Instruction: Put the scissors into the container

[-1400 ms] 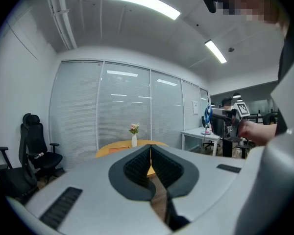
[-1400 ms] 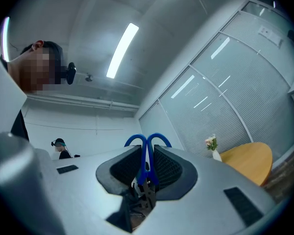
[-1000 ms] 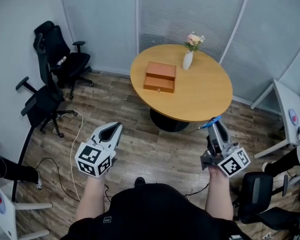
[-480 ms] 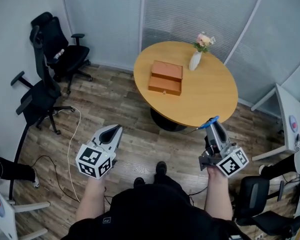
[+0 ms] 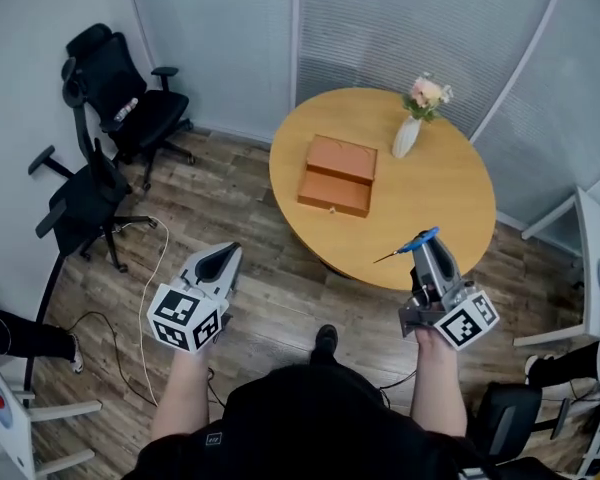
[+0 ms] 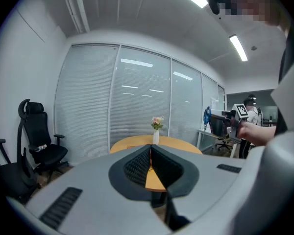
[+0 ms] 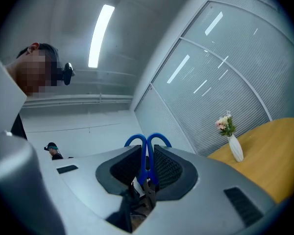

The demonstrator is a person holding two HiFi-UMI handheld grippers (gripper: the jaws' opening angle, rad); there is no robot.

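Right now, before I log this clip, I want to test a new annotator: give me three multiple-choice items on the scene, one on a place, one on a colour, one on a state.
1. Where does the vase stand?
A. on top of the box
B. on the table, beyond the box and apart from it
C. on the floor

2. What colour are the handles of the scissors in the right gripper?
A. red
B. blue
C. black

3. How is the left gripper?
A. jaws together, nothing between them
B. jaws wide apart
C. shut on a pen

Answers:
1 B: the head view shows bare tabletop between vase and box.
2 B: blue loops show between the right gripper's jaws.
3 A: the left gripper view shows the jaw tips meeting, with nothing held.
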